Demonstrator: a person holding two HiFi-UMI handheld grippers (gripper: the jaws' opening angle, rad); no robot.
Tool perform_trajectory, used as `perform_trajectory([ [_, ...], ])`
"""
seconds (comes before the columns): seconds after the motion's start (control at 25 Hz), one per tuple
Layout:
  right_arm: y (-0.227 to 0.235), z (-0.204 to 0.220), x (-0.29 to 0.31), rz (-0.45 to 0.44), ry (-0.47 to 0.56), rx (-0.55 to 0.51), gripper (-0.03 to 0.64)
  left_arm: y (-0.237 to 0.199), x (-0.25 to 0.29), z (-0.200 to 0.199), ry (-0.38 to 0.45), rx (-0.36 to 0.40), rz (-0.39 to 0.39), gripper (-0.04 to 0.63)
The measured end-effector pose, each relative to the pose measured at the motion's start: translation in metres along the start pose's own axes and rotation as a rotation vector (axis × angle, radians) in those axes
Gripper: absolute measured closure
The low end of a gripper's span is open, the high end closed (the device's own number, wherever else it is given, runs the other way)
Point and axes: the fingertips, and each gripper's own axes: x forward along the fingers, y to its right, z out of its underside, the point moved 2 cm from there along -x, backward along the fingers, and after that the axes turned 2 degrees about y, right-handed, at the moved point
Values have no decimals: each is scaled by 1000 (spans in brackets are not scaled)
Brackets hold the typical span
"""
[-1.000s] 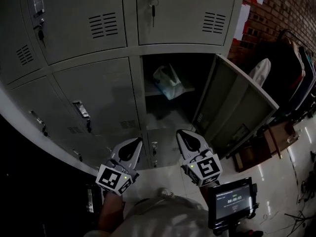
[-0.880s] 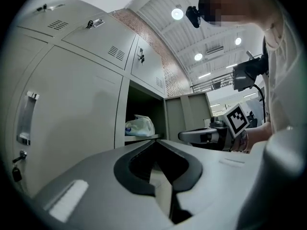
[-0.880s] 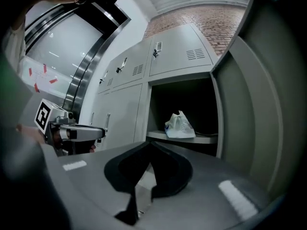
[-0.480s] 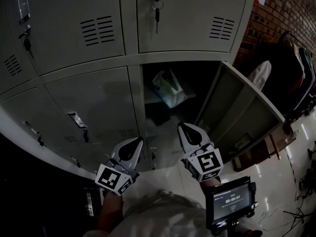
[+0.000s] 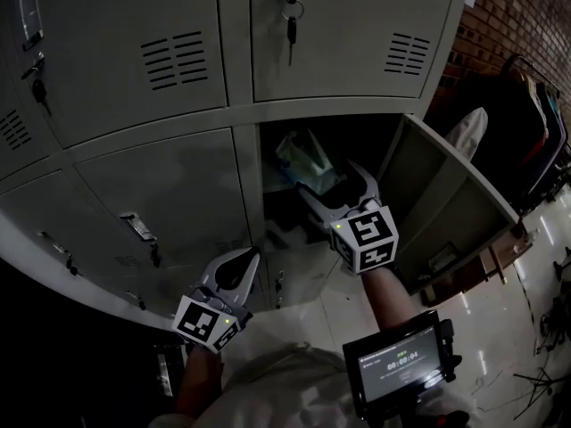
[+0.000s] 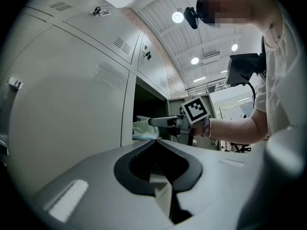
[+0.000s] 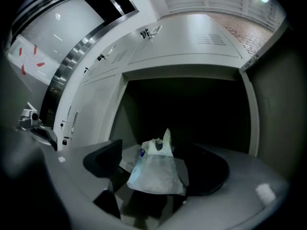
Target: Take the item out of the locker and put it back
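Note:
A white plastic bag (image 5: pixel 303 157) sits on the shelf of the open locker (image 5: pixel 277 212). My right gripper (image 5: pixel 335 185) reaches into the opening, just before the bag. Its jaws have just been opening and stand wide. In the right gripper view the bag (image 7: pixel 156 169) shows between the two fingers (image 7: pixel 103 162), with neither pad pressing on it. My left gripper (image 5: pixel 243 261) hangs lower, in front of the closed door to the left, jaws together and empty. From the left gripper view I see the bag (image 6: pixel 143 128) and the right gripper (image 6: pixel 160 122) beside it.
The locker's door (image 5: pixel 446 203) swings out to the right. A key (image 5: pixel 290 12) hangs in the door above. Closed locker doors (image 5: pixel 169 185) fill the left. A small screen (image 5: pixel 397 373) is strapped near the right forearm. Clothes and furniture (image 5: pixel 526 123) stand at the far right.
The right gripper has moved up and forward into the locker opening, and its jaws have gone from shut to wide open. The left gripper stays about where it was.

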Motion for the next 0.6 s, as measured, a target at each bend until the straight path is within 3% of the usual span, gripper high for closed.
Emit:
perform_trajectory([
  [0.36,12,24,25,-10,-70,84,240,-5,2,4,-10,-2,8,591],
  [0.44,12,31,27,1,-92,87,299,-7,1,4,-10,-5,2,591],
  [0.6,16,37,28,30,-107,75,490,-8,2,5,-13,-7,0,591],
])
